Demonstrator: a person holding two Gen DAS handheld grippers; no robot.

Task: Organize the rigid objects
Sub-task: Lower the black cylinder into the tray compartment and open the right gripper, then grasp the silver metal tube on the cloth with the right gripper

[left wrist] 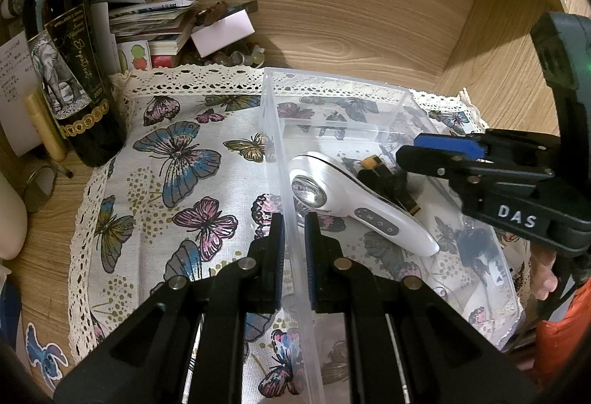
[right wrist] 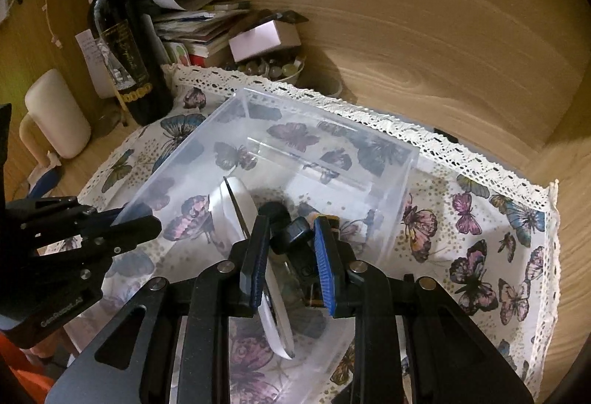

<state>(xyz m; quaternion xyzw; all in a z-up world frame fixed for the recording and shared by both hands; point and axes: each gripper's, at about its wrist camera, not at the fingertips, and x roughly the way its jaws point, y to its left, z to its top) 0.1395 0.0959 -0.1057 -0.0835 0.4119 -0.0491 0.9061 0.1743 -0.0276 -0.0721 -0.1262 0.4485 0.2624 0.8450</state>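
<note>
Left wrist view: we look down along the left gripper (left wrist: 294,248), whose 2 blue-padded fingers pinch the near side wall of a clear plastic bin (left wrist: 275,130).
Bin: it sits on a butterfly-print cloth (left wrist: 177,160) with a lace edge, on a wooden desk (left wrist: 351,23).
Bin contents: a white handheld device (left wrist: 354,204) with a round lens and a button row lies flat inside; a small black connector piece with an orange tip (left wrist: 384,178) lies just beside it.
Right gripper: in the right wrist view we see the right gripper (right wrist: 291,237) lowered into the bin, its fingers pressed on the black connector piece (right wrist: 295,232), with the white device (right wrist: 240,197) on edge just left of it.
Surroundings: a dark wine bottle (left wrist: 70,71) stands at the cloth's left edge, near a stack of papers (left wrist: 147,19).
Person: we note an orange sleeve (left wrist: 561,337) at the right margin.
</note>
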